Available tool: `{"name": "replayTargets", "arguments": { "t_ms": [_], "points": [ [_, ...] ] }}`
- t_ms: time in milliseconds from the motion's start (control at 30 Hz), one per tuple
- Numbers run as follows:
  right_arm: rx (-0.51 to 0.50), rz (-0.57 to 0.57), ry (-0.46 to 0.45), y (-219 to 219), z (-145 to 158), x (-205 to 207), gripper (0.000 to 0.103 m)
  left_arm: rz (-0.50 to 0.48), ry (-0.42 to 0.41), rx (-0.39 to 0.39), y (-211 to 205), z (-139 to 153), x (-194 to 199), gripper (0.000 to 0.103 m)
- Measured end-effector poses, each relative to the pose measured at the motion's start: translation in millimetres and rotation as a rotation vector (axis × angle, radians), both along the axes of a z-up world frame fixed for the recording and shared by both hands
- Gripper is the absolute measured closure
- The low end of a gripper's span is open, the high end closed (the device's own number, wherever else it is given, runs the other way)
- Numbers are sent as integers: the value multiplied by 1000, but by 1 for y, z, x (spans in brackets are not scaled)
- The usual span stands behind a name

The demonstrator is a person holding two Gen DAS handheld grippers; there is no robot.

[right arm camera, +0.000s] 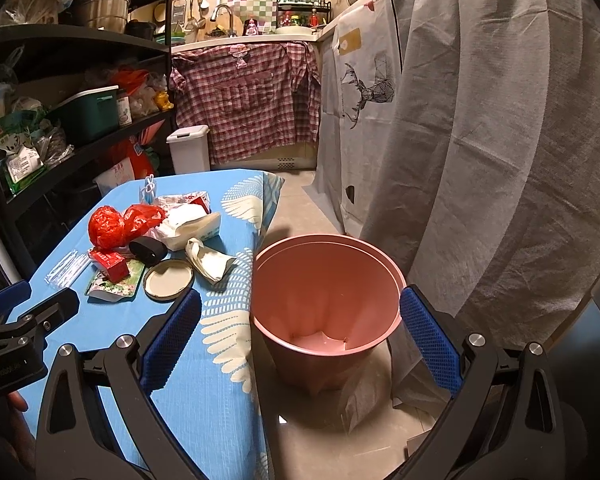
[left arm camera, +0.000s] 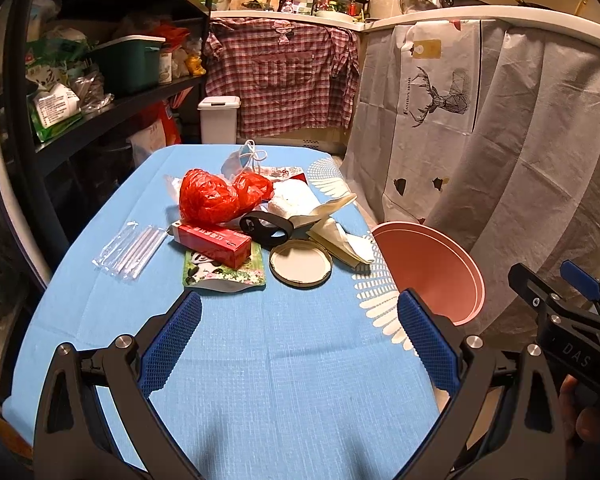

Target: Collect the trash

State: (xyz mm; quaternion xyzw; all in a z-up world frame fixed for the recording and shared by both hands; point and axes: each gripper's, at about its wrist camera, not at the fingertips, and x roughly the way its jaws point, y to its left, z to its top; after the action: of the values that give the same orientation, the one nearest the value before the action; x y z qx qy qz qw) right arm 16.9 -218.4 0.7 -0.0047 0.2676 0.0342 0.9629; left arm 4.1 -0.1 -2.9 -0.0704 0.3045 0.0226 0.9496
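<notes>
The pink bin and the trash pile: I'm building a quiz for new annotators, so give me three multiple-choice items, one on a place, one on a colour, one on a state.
1. Where does the pink bin stand?
A. on the table
B. on the floor beside the table's right edge
C. on the shelf

2. What colour is the crumpled plastic bag in the pile?
A. red
B. green
C. black

3. How does the round metal lid lie?
A. on its edge
B. inner side up, flat on the blue tablecloth
C. inside the bin

Answers:
1 B: the right wrist view shows it on the tiles next to the hanging cloth.
2 A: it is bright red in both views.
3 B: its pale inside and raised rim face up.

Both the left gripper and right gripper are open and empty.
</notes>
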Motion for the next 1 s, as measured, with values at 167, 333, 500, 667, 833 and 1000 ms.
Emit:
{"name": "replayTargets", "arguments": {
  "t_ms": [167,333,500,667,833,1000],
  "points": [
    [0,-1,3,0,0,1,6,7,8,-7,1,-2,1,8],
    [0,-2,3,0,0,1,6,3,7,-2,0,-2,1,8],
    [1,-2,3,0,0,1,6,0,10,-3,-2,-3,2,8],
    [1,-2,3,0,0,1,6,0,10,-4,-2,-3,1,8],
    [0,-1,3,-1,1,1,6,-1,9,-3,-3,-3,1,8],
    [0,-2,3,-1,1,1,6,1,9,-5,-3,-3,1,8]
  ]
}}
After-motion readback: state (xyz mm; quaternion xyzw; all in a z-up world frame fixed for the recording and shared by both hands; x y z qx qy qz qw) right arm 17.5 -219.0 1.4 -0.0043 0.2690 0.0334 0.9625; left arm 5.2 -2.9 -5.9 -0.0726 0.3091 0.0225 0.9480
